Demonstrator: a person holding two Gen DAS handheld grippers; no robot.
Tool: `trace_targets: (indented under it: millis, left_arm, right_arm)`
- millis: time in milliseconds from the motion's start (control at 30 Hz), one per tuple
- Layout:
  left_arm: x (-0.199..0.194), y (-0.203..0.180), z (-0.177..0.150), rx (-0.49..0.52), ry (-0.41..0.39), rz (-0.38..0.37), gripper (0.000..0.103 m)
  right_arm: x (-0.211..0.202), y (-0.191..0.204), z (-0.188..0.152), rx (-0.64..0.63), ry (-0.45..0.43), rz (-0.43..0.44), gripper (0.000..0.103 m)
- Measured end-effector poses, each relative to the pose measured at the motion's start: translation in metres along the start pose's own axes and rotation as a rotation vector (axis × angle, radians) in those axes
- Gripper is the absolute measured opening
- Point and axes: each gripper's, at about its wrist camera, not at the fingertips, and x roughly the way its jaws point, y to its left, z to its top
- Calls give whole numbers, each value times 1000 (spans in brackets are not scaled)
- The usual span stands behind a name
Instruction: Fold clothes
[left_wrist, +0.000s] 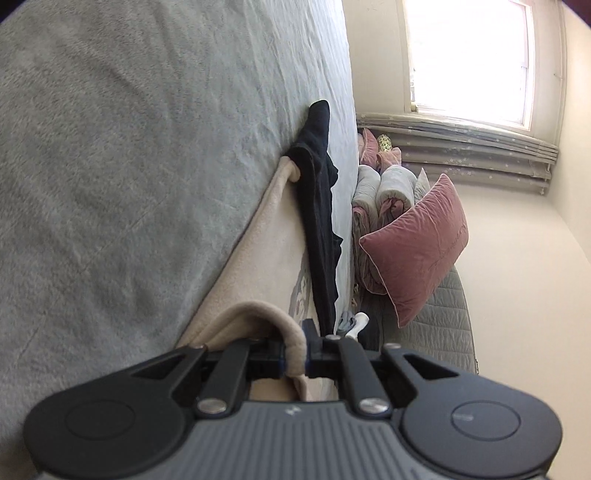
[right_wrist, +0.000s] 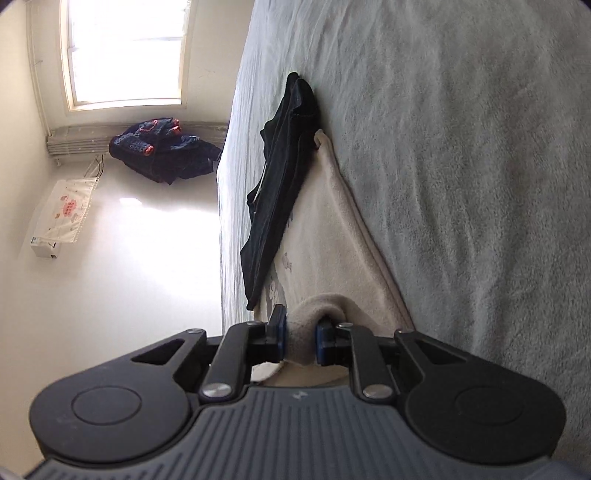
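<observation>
Left gripper (left_wrist: 295, 356) and right gripper (right_wrist: 300, 341) each have jaws closed on an edge of the beige garment (right_wrist: 317, 236), which lies on the bed (right_wrist: 461, 166) beside dark trousers (right_wrist: 279, 166). Lift both edges evenly, keep cloth taut, lay fold square

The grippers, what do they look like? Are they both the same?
Yes, they match. The left gripper and right gripper each have a grey ribbed body, two round black discs, black link bars with silver rivets, and black fingers with blue pads. No cables or sleeves show.
</observation>
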Motion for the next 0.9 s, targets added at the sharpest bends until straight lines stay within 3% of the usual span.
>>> trace_targets:
  millis: [200,267,333,467,533,667,900]
  left_arm:
    - [-4,-3,1,5,-17,-7,15]
    - [-7,-5,1,15,-39,-25,26]
    - [-14,-10,3,37,-97,-28,59]
    - [-25,-22,9,83,-192,-1,70]
    - [-29,-28,10,124,-226,33,79]
    - [-32,-42,5,249,-273,133,87]
    - [-21,-62,-8,482,-286,318,98]
  right_arm:
    - [-2,-5,2,103,-40,10,22]
    - [-6,-4,2,123,-60,34,24]
    - [-13,-3,3,145,-88,71,28]
    - [-24,6,4,106,-189,56,52]
    - [-32,13,4,58,-276,19,61]
    - [-44,25,3,-43,-365,-75,68]
    - [-23,42,-11,-240,-368,-240,68]
